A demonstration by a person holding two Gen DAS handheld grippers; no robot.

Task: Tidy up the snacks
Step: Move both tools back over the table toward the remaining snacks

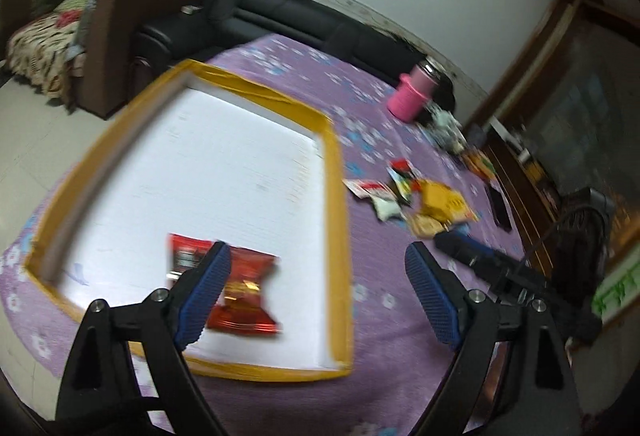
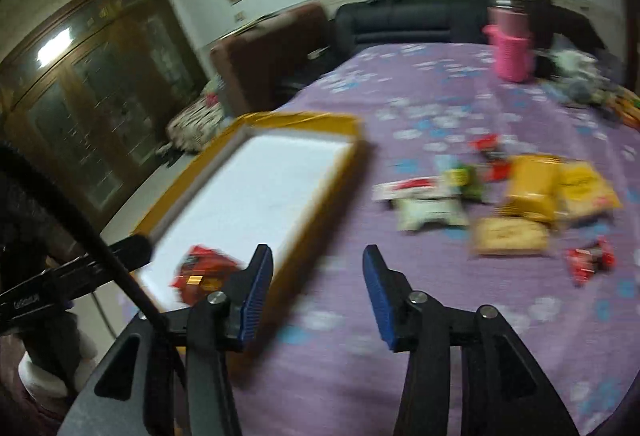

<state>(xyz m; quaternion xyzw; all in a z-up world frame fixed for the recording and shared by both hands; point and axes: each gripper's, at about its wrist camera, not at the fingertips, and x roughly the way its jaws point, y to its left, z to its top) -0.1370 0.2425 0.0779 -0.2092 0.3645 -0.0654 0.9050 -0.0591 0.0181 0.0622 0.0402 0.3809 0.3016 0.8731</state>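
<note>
The fingers (image 1: 216, 292) of the left gripper (image 1: 318, 288) and right gripper (image 2: 318, 296) stand apart, empty, above the desk (image 2: 440, 104); one red snack packet (image 1: 240, 296) lies inside the yellow-rimmed tray (image 1: 334, 196), other snacks (image 2: 520, 196) piled beside it.

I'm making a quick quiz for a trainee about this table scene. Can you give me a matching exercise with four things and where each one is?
Things:
1. red snack packet
2. pink flask
3. yellow snack bags
4. black sofa

Places:
A. on the purple cloth, right of the tray
B. inside the white tray
C. behind the table, by the wall
D. upright at the table's far end

Pairs: 1-B, 2-D, 3-A, 4-C
</note>
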